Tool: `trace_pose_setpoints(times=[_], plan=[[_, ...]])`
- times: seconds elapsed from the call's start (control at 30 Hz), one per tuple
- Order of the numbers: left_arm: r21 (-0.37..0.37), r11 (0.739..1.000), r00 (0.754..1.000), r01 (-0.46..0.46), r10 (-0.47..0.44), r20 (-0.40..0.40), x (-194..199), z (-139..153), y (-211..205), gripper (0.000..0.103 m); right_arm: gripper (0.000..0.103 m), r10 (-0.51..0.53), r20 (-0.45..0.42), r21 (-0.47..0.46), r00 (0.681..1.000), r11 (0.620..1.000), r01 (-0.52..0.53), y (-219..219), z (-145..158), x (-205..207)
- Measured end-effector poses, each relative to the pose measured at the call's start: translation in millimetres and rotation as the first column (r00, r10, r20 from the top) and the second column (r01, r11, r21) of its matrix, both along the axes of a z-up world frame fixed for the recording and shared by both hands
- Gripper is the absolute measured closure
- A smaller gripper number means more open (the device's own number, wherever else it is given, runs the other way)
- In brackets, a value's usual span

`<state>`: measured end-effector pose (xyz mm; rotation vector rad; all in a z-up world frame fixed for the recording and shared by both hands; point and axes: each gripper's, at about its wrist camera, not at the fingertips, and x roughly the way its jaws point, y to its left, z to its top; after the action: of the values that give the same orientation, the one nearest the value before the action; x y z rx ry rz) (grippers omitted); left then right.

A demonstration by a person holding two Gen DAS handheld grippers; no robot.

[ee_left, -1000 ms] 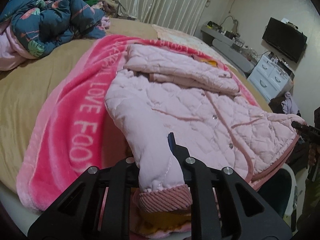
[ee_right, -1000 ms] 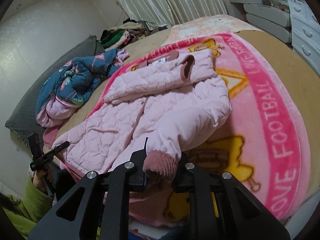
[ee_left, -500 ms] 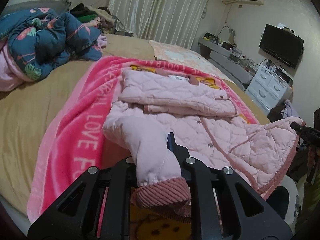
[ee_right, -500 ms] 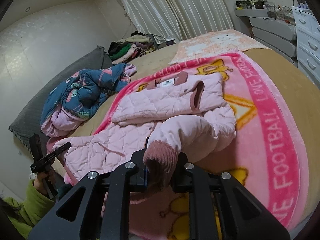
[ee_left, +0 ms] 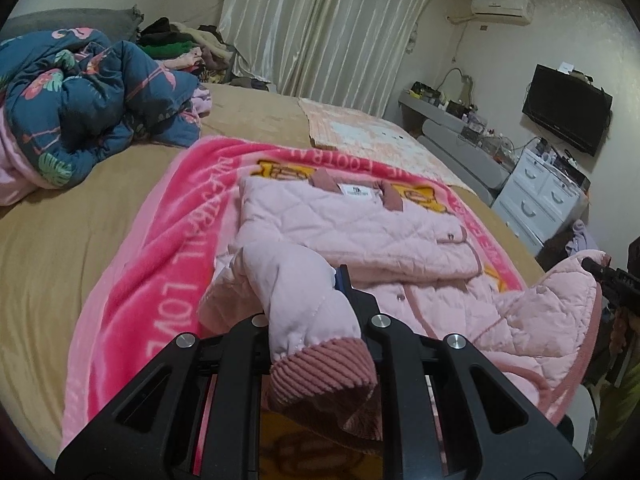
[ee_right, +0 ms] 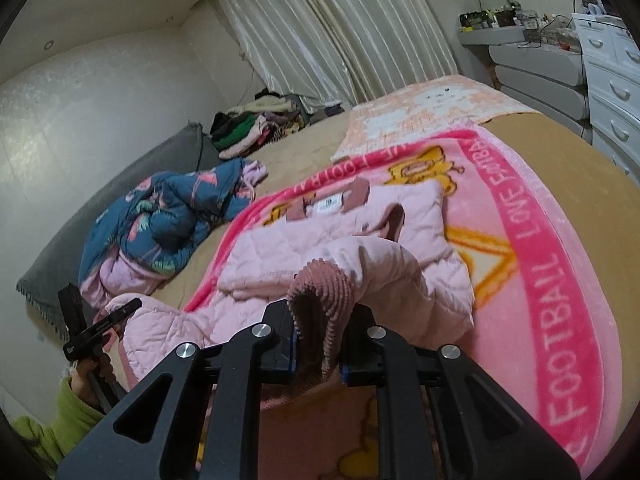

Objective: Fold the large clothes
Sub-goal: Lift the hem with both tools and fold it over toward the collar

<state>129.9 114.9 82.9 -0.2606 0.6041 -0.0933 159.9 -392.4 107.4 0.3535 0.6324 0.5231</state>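
Observation:
A light pink quilted jacket lies on a bright pink blanket on the bed, its upper part folded flat with the collar label at the far end. My left gripper is shut on one sleeve near its ribbed dusty-pink cuff and holds it up off the bed. My right gripper is shut on the other ribbed cuff, lifted above the jacket. The jacket's near hem is raised between the two grippers.
A dark blue flamingo-print duvet is bunched at the left of the tan bed. A clothes pile sits by the curtain. White drawers and a wall TV stand to the right. The other hand-held gripper shows at the left.
Both grippers have lifted the sleeves and carried them forward toward the collar end. The sleeves now arch above the jacket body, and the view has risen over the bed.

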Motion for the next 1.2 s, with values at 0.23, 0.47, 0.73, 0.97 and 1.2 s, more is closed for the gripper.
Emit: trace_pose_setpoints(times=[0.23,0.47,0.73,0.97,1.2], plan=[[-0.019,0.999,0.999,-0.037,0.038,0.018,28.1,8.3,7.1,0.095,0.090,-0.041,0.035,0.036,0.999,0.999,0.040,0.3,7.5,32.1],[-0.007,0.997,0.996,-0.070,0.071,0.052,49.5,17.3,9.2,0.095,0.090,-0.060,0.047,0.027,0.997,0.998,0.058,2.2,13.8,64.2],[0.005,0.994,0.992,-0.105,0.104,0.067,74.9,18.7,9.0,0.094,0.090,-0.077,0.011,0.039,0.997,0.996,0.076,-1.4,10.5,98.7],[0.020,0.991,0.990,-0.129,0.127,0.061,95.8,12.6,10.0,0.094,0.090,-0.109,-0.037,0.087,0.993,0.990,0.112,-6.8,-1.3,119.6],[0.072,0.988,0.990,-0.135,0.132,0.040,118.2,3.6,10.5,0.093,0.089,-0.143,-0.093,0.096,0.985,0.984,0.152,-9.7,-17.6,142.7]])
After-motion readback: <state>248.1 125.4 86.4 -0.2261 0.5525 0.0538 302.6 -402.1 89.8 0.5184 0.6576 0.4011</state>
